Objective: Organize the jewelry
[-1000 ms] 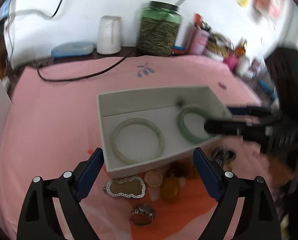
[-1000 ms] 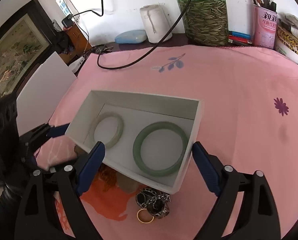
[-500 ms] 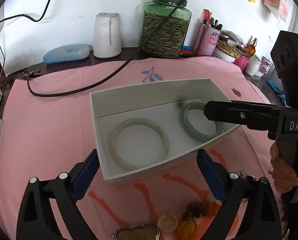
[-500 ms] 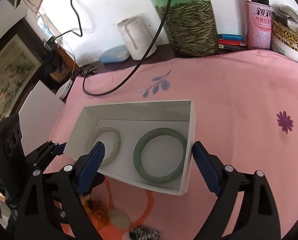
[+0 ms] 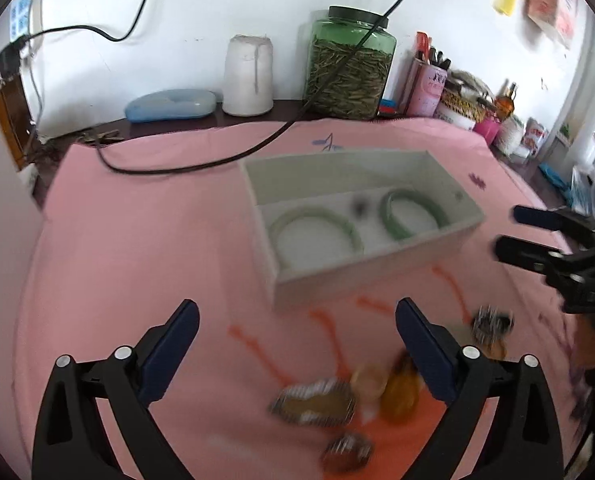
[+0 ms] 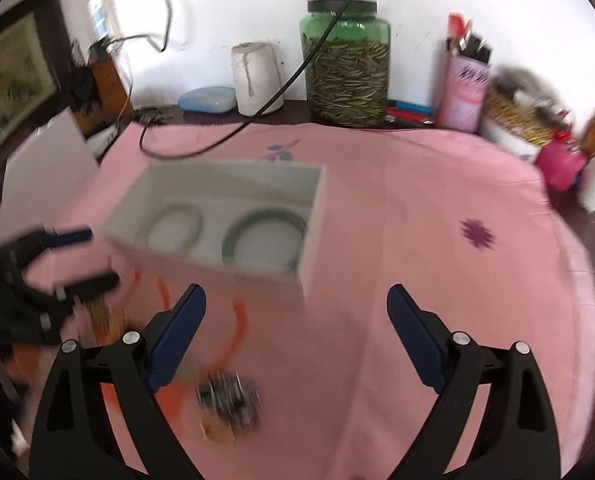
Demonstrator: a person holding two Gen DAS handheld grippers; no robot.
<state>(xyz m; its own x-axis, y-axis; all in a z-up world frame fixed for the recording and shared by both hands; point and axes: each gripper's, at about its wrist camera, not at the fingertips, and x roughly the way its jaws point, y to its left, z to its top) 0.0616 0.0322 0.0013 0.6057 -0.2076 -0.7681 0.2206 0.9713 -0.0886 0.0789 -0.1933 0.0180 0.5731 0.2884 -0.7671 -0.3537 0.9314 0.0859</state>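
Note:
An open white box (image 5: 361,280) stands on the pink cloth with a pale jade bangle (image 5: 317,228) and a darker green bangle (image 5: 413,216) lying flat inside. My left gripper (image 5: 295,312) hovers short of the box's near wall, its jaws opening with nothing between them. Below it lie a silver-framed amber pendant (image 5: 317,402), amber beads (image 5: 397,392) and a ring (image 5: 347,450), all blurred. My right gripper (image 6: 295,296) stands open and empty near the box (image 6: 217,276). A dark silver cluster (image 6: 229,398) lies by its left finger. The bangles are pale (image 6: 175,224) and green (image 6: 263,236).
Along the back wall stand a green glass jar (image 5: 351,76), a white thread spool (image 5: 247,76), a blue case (image 5: 169,104) and a pink pen cup (image 5: 427,88). A black cable (image 5: 201,166) crosses the cloth behind the box. A white board (image 5: 1,208) leans at the left.
Both grippers have drawn back from the box, which now sits farther off in each view. The loose jewelry shows again under the left gripper. Both views are blurred by motion.

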